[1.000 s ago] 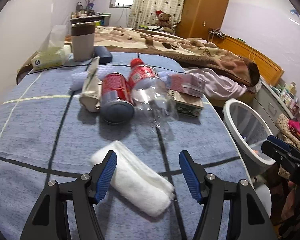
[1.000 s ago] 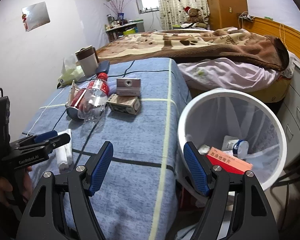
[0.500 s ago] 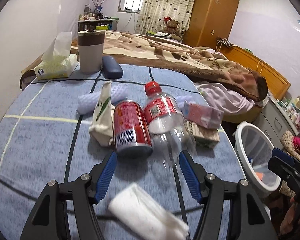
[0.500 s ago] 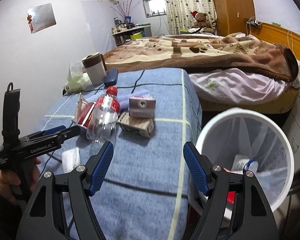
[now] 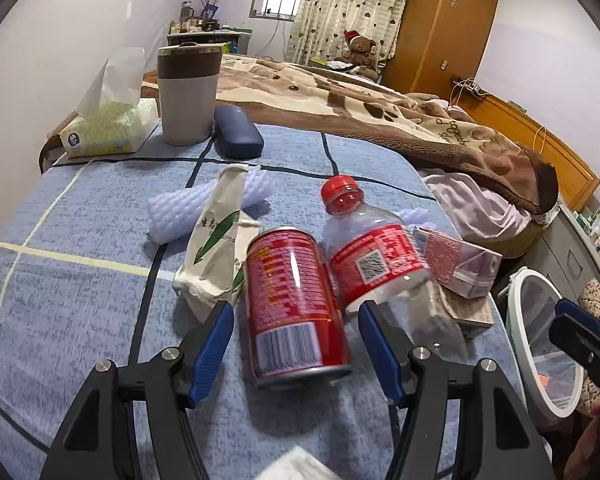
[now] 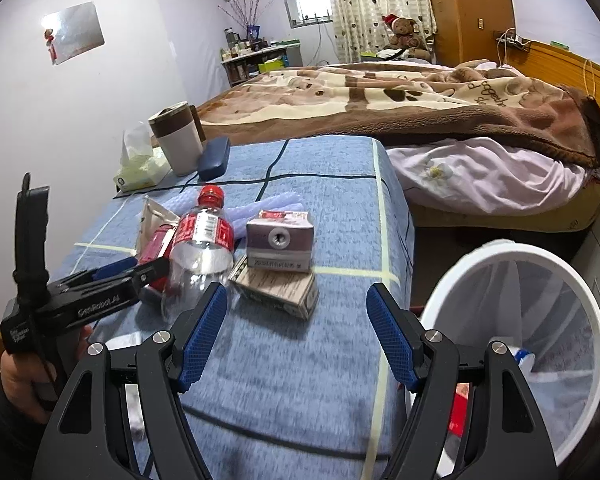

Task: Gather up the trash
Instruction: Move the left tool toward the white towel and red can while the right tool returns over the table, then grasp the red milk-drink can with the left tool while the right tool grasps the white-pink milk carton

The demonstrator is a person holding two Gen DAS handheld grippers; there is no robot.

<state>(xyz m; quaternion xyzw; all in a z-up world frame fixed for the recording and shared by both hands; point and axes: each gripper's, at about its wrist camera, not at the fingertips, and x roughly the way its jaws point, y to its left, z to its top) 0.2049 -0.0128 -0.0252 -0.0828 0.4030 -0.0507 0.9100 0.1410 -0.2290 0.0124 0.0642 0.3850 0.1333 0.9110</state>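
Observation:
A heap of trash lies on the blue checked cloth (image 5: 60, 300). The red can (image 5: 296, 304) is on its side, its bottom end between the fingertips of my open left gripper (image 5: 296, 332); the pads stand just off it. Beside the can are a clear bottle (image 5: 368, 256) with a red cap, a crumpled paper bag (image 5: 216, 252), a pink carton (image 5: 456, 264) and a brown box (image 5: 470, 312). My right gripper (image 6: 298, 336) hangs open over bare cloth, short of the brown box (image 6: 276, 288) and the carton (image 6: 280, 244). The white bin (image 6: 500, 245) stands low at the right.
At the far edge of the cloth stand a beige cup (image 5: 188, 92), a tissue box (image 5: 108, 128) and a dark blue case (image 5: 236, 132). Ribbed foam wrap (image 5: 180, 208) lies behind the bag. A white tissue roll (image 5: 292, 468) shows under the left gripper. Beyond is a bed with a brown blanket (image 5: 380, 120).
Both grippers have moved forward toward the heap. The white tissue roll has slid beneath the left gripper, and the red can now lies between its fingers. Neither gripper's opening changed.

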